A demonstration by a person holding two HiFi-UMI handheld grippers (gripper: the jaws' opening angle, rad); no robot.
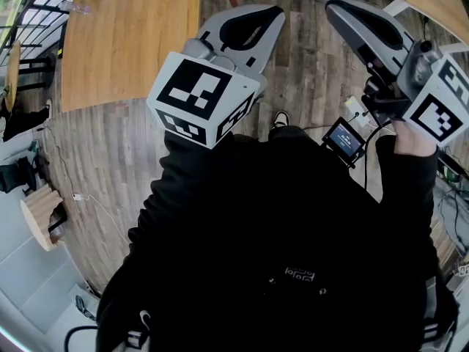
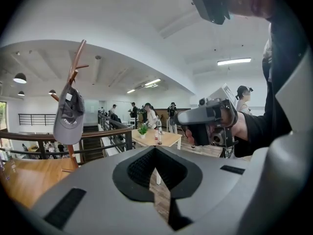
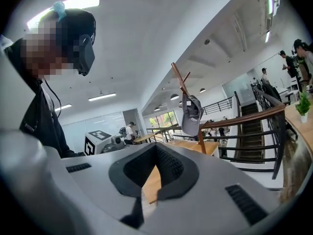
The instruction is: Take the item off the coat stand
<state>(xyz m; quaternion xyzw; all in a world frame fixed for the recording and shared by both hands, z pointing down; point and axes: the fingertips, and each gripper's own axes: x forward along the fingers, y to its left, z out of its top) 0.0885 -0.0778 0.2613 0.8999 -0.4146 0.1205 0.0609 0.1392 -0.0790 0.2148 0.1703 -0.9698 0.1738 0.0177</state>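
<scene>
While both arms, in black sleeves, are held up before the chest, I note each tool points forward, away from the body; left hand-held gripper [image 1: 249,26] sits near the middle, its hand hidden under the marker cube [image 1: 204,97]; its jaws are pressed together with nothing between them; right hand-held gripper [image 1: 359,24] is out to the side, bare hand [image 1: 414,139] wrapped round the handle; jaws likewise together and empty.

Count: two hand-held grippers, one marker cube on each; one grey cap [image 2: 69,116]; one wooden coat stand [image 2: 77,62].

Cap hangs on a branch of the coat stand, beyond the wooden table [image 3: 198,147] and by the railing [image 3: 244,119], well apart from both hand-held grippers; untouched.
</scene>
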